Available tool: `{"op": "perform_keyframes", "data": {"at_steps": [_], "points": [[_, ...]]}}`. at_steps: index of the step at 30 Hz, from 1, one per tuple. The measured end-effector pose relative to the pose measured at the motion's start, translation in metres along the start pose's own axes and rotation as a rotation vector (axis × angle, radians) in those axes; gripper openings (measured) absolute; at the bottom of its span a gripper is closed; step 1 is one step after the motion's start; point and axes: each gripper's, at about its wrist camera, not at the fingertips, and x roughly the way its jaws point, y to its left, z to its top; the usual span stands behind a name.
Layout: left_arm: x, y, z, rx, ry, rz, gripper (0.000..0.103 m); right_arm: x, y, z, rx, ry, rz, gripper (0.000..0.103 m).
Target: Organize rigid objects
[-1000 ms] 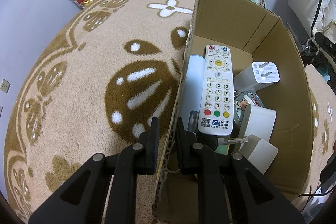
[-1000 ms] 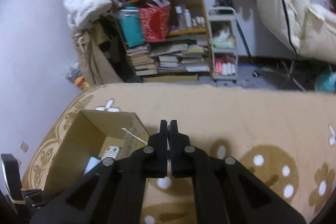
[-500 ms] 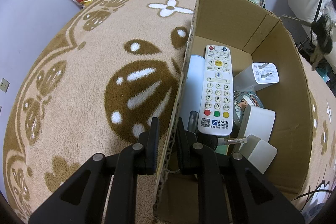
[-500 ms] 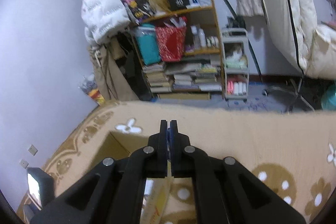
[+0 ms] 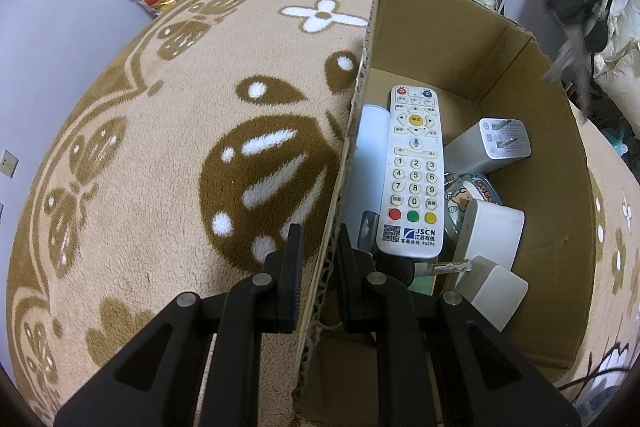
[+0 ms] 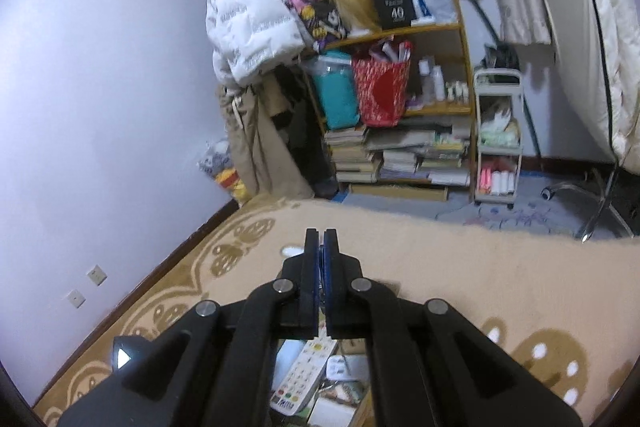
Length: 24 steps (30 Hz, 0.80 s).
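1. Beige carpet [image 5: 152, 187] with brown flower and leaf patterns underfoot; lavender wall [image 6: 100, 87] to the side, wooden shelf [image 6: 400, 107] crammed with books, bags and bottles at the back, white puffer jacket [image 6: 248, 27] hanging beside it.
2. Open cardboard box [image 5: 552, 227] standing on the carpet, near wall running up the middle of the left wrist view.
3. Left gripper [image 5: 318, 243] straddling that near wall: one finger outside over the carpet, the other inside the box, cardboard edge between them. Narrow gap, pads close to the wall on both sides; actual clamping not clear enough to call.
4. Inside the box: white remote control [image 5: 414, 171] lying flat, buttons up, along the near wall, on top of a pale blue-white cylinder [image 5: 370, 163].
5. Beside the remote: white charger [image 5: 492, 147] with plug prongs facing up, a round cartoon-printed tin [image 5: 468, 195] partly hidden, two white blocks [image 5: 492, 235] stacked toward the near corner.
6. Small metal key [image 5: 444, 269] just below the remote's lower end.
7. Right gripper [image 6: 321, 239] raised above the box, pointing toward the shelf, fingers pressed together with nothing between them.
8. Remote and charger visible again under the right gripper's body, low in the right wrist view.
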Motion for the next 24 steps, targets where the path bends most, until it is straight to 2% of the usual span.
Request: {"op": "perform_keyframes", "data": {"at_steps": [12,20,24], "points": [[0.0,0.002,0.0,-0.002,0.0,-0.007,0.014,0.044,0.003,-0.056,-0.005,0.204,0.034,0.004],[-0.002,0.001,-0.001,0.0,-0.004,-0.003,0.015,0.043,0.008,-0.059,-0.024,0.219,0.042,0.004],[-0.004,-0.002,-0.002,0.014,-0.007,0.011,0.015,0.035,0.0,-0.06,-0.003,0.223,0.013,0.007]]}}
